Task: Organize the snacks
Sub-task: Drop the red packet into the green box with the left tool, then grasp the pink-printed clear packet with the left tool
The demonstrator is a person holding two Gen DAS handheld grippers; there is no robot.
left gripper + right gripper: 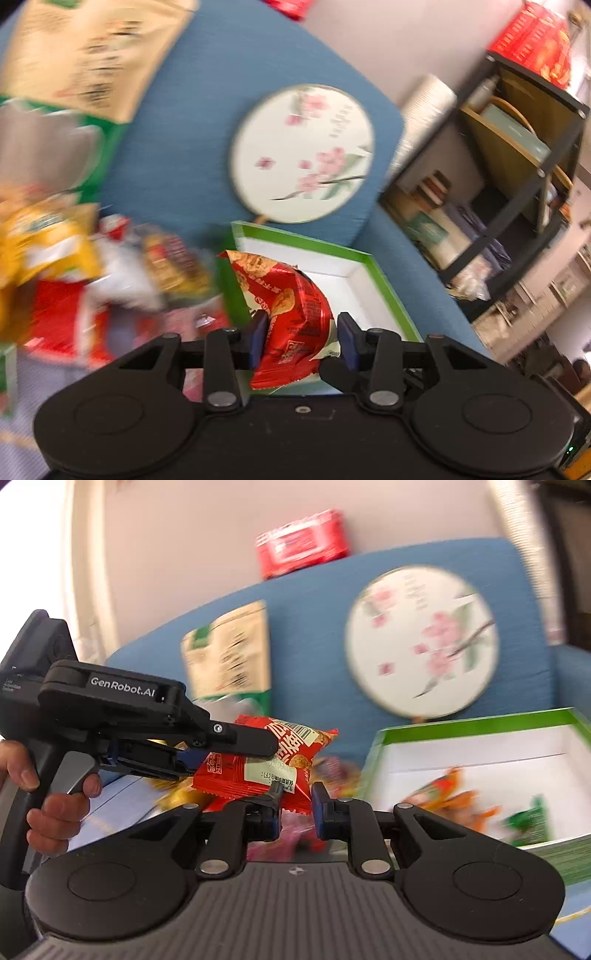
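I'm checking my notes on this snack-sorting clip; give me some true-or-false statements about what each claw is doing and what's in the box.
1. The left claw grips a red snack packet. True.
2. The right claw holds a green packet. False: its fingers are apart with nothing clamped.
3. The green-rimmed box already contains snacks. True: an orange packet and a green packet lie inside.
4. The floral round fan lies inside the box. False: it rests against the blue sofa.

Snack pile (110, 273) blurred (labels unreadable)
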